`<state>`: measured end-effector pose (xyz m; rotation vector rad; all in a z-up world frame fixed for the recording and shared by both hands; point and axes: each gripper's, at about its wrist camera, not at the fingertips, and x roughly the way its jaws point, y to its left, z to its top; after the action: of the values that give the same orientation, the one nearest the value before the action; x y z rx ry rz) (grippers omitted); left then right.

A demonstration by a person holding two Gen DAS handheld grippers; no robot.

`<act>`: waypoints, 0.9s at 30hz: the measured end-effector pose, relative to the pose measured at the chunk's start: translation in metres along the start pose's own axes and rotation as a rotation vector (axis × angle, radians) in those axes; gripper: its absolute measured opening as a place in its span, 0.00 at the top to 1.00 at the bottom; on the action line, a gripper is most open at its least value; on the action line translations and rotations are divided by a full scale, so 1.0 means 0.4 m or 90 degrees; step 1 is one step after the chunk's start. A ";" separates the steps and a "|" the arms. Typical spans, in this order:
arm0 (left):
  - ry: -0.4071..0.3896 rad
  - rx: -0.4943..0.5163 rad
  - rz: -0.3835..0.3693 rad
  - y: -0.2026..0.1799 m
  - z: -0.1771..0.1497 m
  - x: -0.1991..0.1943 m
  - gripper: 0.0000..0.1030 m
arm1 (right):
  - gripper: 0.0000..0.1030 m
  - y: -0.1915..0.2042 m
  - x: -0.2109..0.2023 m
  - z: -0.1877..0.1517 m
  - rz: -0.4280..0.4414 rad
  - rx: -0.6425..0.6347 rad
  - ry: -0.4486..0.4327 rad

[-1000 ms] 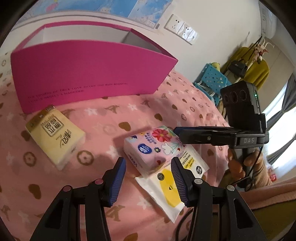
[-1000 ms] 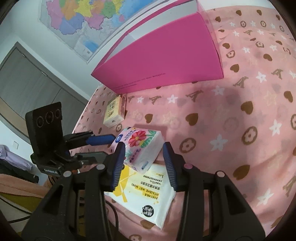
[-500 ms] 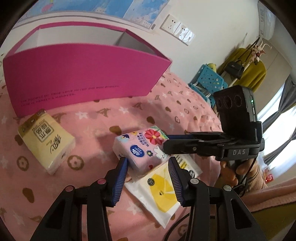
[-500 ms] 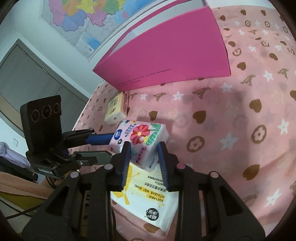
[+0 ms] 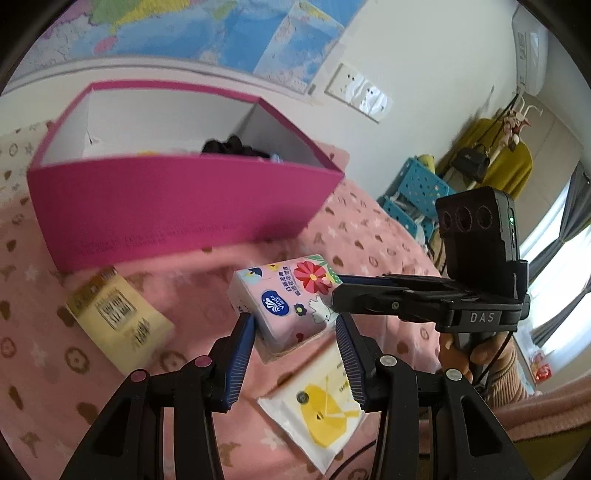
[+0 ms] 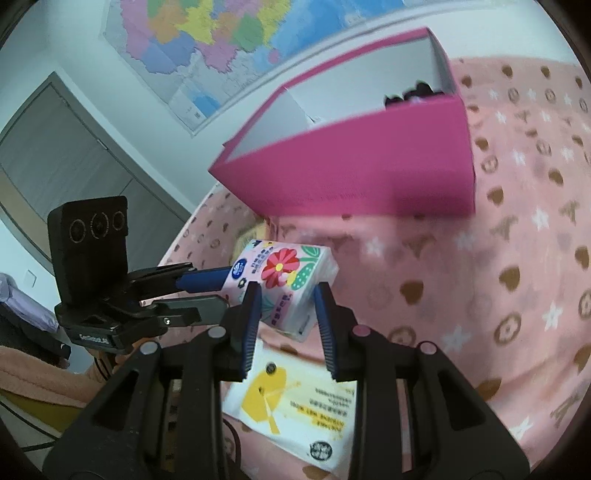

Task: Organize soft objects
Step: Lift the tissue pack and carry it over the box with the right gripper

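A pink flowered tissue pack (image 5: 291, 302) hangs in the air above the pink bedspread, clamped from two sides. My right gripper (image 6: 287, 309) is shut on its near end (image 6: 291, 288). My left gripper (image 5: 295, 334) is shut on its other end. A white wet-wipe pack with a yellow lemon (image 5: 321, 410) lies on the bed right below, also in the right wrist view (image 6: 295, 413). A yellow tissue pack (image 5: 118, 321) lies to the left. The magenta box (image 5: 177, 206) stands open behind, with dark items inside.
The pink patterned bedspread (image 6: 517, 258) covers the whole surface. A wall with a map (image 5: 207, 33) and sockets is behind the box. A blue stool (image 5: 417, 192) and a coat rack stand beyond the bed's right side.
Both grippers closed on the flowered tissue pack and lifted it off the wet-wipe pack. Both cameras rose, so the box's inside now shows.
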<state>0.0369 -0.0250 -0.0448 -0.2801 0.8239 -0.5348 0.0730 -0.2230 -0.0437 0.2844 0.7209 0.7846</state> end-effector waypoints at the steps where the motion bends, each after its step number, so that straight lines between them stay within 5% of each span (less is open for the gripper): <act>1: -0.008 0.001 0.003 0.001 0.007 -0.008 0.56 | 0.68 0.007 -0.001 0.009 0.001 -0.006 -0.003; 27: -0.091 0.022 0.074 0.022 0.142 -0.089 0.56 | 0.68 0.077 0.005 0.174 0.019 -0.089 -0.049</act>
<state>0.0628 0.0037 0.0104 -0.2337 0.6874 -0.4148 0.1050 -0.1986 0.0209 0.1988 0.5877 0.8440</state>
